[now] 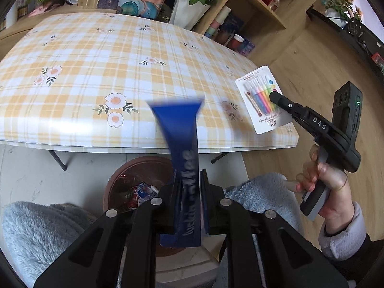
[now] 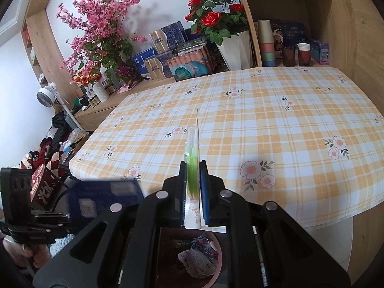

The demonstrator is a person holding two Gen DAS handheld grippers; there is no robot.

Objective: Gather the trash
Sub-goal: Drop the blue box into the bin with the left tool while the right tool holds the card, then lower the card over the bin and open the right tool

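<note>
Two pieces in hand. My left tool [image 1: 189, 180], jaws slack around the blue wrapper [image 1: 182, 158], is over the brown bin [image 1: 134, 168] below the tabletop's [image 1: 96, 72] near edge. Right tool [image 2: 193, 168] clamps the pen card [image 2: 193, 148]; I drop that next.

Both grippers are matte black — the left gripper [image 1: 190, 187] shows round silver screws, the right gripper [image 1: 273, 95] white "DAS" lettering, a green light and a grey grip. The sleeve [image 1: 348, 235] looks like pale fleece.
</note>
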